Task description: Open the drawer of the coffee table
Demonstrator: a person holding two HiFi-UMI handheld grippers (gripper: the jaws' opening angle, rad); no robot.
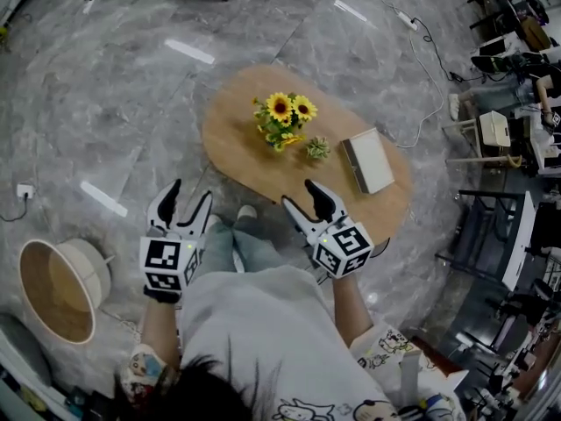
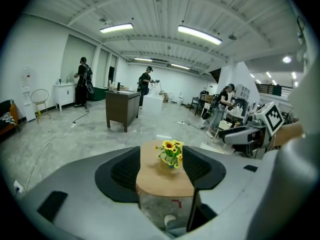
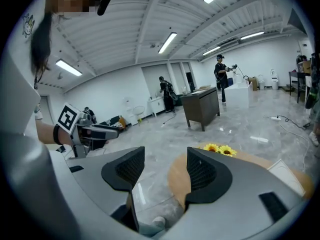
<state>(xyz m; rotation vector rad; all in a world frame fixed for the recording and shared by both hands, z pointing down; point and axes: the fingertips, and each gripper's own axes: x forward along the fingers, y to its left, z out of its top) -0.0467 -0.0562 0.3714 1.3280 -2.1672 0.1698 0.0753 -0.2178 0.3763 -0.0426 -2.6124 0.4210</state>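
The oval wooden coffee table stands in front of me with a sunflower bouquet at its middle. No drawer shows in any view. My left gripper hovers open off the table's near left edge, nothing between its jaws. My right gripper is open and empty over the table's near edge. In the left gripper view the left gripper frames the table and the sunflower bouquet. In the right gripper view the right gripper frames bare floor and the table's rim.
A white box and a small green plant rest on the table's right half. A round woven basket stands on the floor at my left. Desks and cables crowd the right side. A dark cabinet and people stand far off.
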